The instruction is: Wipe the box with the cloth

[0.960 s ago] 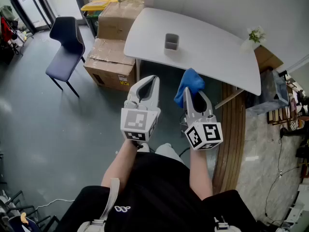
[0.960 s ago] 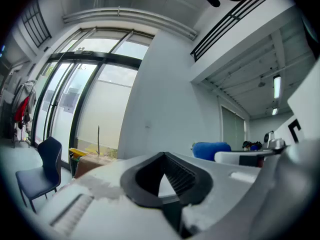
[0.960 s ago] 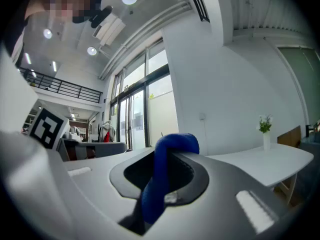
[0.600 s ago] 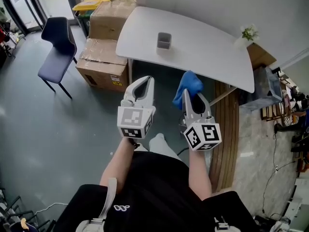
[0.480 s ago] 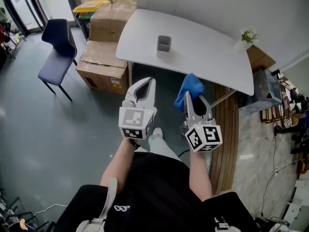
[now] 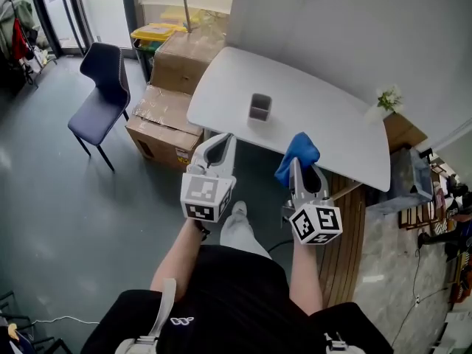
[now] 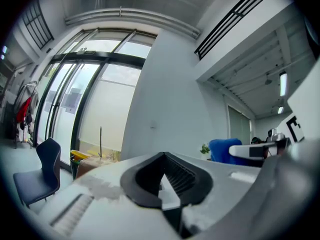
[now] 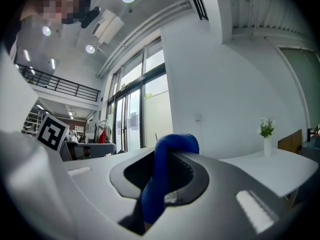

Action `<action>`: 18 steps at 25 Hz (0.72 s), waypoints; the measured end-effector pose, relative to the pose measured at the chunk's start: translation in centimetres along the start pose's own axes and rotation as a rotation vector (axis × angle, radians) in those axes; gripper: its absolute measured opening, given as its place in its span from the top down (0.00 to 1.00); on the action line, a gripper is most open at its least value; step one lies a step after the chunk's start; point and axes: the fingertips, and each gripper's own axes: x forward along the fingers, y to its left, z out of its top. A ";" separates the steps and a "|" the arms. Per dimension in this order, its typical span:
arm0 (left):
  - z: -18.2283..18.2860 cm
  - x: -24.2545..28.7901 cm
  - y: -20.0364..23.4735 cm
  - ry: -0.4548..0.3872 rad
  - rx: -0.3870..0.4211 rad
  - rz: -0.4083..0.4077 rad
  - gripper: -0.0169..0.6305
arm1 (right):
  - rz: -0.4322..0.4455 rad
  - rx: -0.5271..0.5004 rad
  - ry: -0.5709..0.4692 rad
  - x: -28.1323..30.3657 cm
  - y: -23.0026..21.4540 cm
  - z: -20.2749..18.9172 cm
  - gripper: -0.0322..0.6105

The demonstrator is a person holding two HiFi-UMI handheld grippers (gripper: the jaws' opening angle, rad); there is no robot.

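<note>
My right gripper (image 6: 301, 169), centre right, is clamping the blue cloth (image 6: 297, 152) in its fingers; my left gripper (image 6: 220, 140) is holding its fingers closed, empty. The grey box (image 6: 259, 107) is standing on the bench (image 6: 332, 120) above.

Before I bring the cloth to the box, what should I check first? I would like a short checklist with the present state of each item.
1. Blue cloth clamped in the right gripper: ok.
2. Left gripper free, jaws together on nothing: ok.
3. Small grey open-topped box upright on the white table: ok.
4. Cloth touching the box: not ok, they are apart.
5. White vase with a plant well away from the box: ok.
6. Which side of the box is dirty: cannot tell, too small.
</note>
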 end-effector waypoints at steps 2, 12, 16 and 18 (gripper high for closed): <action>0.3 1.9 0.5 -0.012 0.014 0.008 0.97 | 0.013 0.003 -0.014 2.0 -1.3 0.2 0.86; -3.7 12.8 2.9 0.093 0.033 0.092 0.97 | 0.056 0.080 0.034 13.2 -9.4 -1.1 0.86; -3.7 18.5 4.5 0.118 0.007 0.123 0.97 | 0.090 0.112 0.063 18.1 -12.6 -2.0 0.86; -4.2 21.5 4.4 0.127 0.015 0.113 0.97 | 0.102 0.124 0.067 20.1 -14.7 -2.0 0.86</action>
